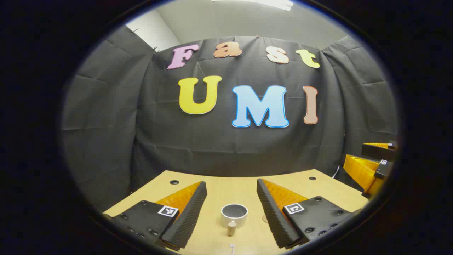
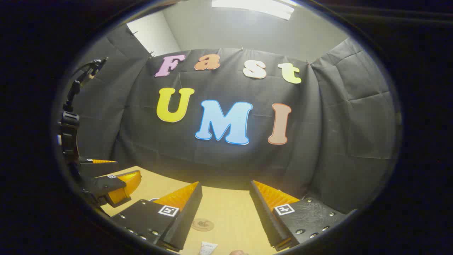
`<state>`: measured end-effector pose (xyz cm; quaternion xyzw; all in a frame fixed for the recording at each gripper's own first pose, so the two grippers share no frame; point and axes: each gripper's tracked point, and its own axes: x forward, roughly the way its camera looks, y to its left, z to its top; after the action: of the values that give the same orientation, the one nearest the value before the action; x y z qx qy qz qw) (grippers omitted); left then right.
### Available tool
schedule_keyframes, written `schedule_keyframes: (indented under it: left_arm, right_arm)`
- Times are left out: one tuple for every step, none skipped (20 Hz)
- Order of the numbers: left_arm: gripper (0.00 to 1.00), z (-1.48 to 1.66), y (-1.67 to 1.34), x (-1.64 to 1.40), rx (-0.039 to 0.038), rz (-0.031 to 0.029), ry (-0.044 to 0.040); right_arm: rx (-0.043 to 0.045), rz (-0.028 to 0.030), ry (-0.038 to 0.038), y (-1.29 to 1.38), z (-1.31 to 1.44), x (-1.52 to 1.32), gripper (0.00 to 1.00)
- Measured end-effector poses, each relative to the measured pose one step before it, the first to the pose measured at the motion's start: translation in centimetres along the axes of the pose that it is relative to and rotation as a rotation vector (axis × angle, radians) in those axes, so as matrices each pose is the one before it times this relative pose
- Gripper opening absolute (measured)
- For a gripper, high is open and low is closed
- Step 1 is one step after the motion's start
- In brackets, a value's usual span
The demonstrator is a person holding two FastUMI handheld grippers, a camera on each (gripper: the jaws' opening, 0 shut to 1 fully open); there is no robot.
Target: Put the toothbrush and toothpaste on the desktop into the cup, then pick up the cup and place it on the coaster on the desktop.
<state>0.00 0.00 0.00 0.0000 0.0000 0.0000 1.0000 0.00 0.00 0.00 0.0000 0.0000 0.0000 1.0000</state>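
- Nearest, in the left gripper view, the left gripper (image 1: 231, 212) hangs with its jaws spread wide and nothing between them, over the desktop (image 1: 219, 187).
- Just ahead stands the cup (image 1: 234, 215), upright, a small wooden peg (image 1: 231, 228) before it.
- Farther right, the right gripper (image 1: 371, 166) juts in.
- Meanwhile the right gripper view has the right gripper (image 2: 225, 212) likewise agape, with the coaster (image 2: 202, 224) flat between its fingers.
- At the bottom edge lies a white tube end, perhaps the toothpaste (image 2: 208, 248).

The pale yellow wooden desktop (image 1: 226, 187) looks smooth and matt, with dark round holes near its far edge. A white round cup (image 1: 234, 215) on it seems matt ceramic or plastic. The flat round brown coaster (image 2: 202, 224) looks like cork or wood. The black cloth wall (image 1: 106, 124) hangs creased and matt.
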Motion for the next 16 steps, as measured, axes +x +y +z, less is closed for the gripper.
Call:
schedule_keyframes:
  left_arm:
    - [1.00, -0.062, -0.017, -0.062, 0.00184, -0.00185, 0.00241]
    - [1.00, -0.147, -0.094, -0.008, 0.00370, -0.00220, 0.00348]
    - [1.00, 0.006, -0.042, 0.025, 0.00312, -0.00280, 0.00132]
    - [1.00, 0.062, -0.101, -0.035, 0.00195, -0.00366, 0.00122]
    - [1.00, 0.024, -0.224, 0.054, 0.00216, -0.00383, 0.00098]
    - [1.00, -0.096, -0.072, -0.062, 0.00192, -0.00282, 0.00002]
    - [1.00, -0.044, -0.088, -0.023, 0.00141, -0.00341, 0.00038]
    - [1.00, 0.017, -0.167, 0.009, 0.00030, -0.00234, 0.00138]
    - [1.00, -0.057, -0.026, 0.017, 0.00047, -0.00016, 0.00353]
    - [1.00, -0.114, 0.038, 0.117, -0.00011, 0.00001, 0.00295]
    - [1.00, -0.182, -0.154, -0.002, 0.00017, -0.00216, 0.00442]
    - [1.00, -0.136, 0.056, 0.080, 0.00066, 0.00015, 0.00579]
    - [1.00, -0.098, -0.057, 0.040, -0.00107, -0.00087, 0.00287]
    - [1.00, -0.092, -0.066, -0.002, -0.00223, -0.00137, 0.00476]
    - [1.00, -0.191, 0.067, -0.005, -0.00112, 0.00095, 0.00355]
    - [1.00, 0.011, -0.079, 0.031, -0.00168, -0.00074, -0.00075]
  right_arm:
    - [0.00501, 0.00141, 0.00381, 0.057, -0.081, -0.036, 0.83]
    - [0.00570, 0.00162, 0.00424, -0.031, -0.118, 0.079, 0.83]
    - [0.00482, 0.00133, 0.00504, 0.028, -0.062, 0.031, 0.83]
    - [0.00356, 0.00028, 0.00364, -0.008, -0.051, 0.076, 0.83]
    - [0.00311, -0.00035, 0.00280, 0.000, -0.006, 0.038, 0.82]
    - [0.00312, 0.00117, 0.00199, 0.033, -0.149, -0.029, 0.83]
    - [0.00269, 0.00230, 0.00525, 0.109, -0.085, -0.007, 0.82]
    - [0.00185, 0.00406, 0.00430, 0.080, -0.160, 0.076, 0.83]
    - [-0.00022, 0.00501, 0.00399, 0.108, -0.110, 0.229, 0.83]
    - [-0.00270, 0.00268, 0.00312, 0.077, -0.109, -0.045, 0.83]
    - [-0.00131, 0.00015, 0.00316, 0.003, -0.076, 0.006, 0.83]
    - [0.00197, 0.00063, 0.00174, -0.035, -0.047, 0.134, 0.83]
    - [0.00343, 0.00145, 0.00078, -0.014, 0.012, 0.049, 0.82]
    - [0.00206, 0.00195, 0.00198, 0.061, -0.128, 0.130, 0.82]
    - [0.00173, 0.00065, 0.00525, -0.069, -0.089, 0.119, 0.82]
    - [0.00294, 0.00029, 0.00467, -0.019, -0.189, 0.106, 0.83]
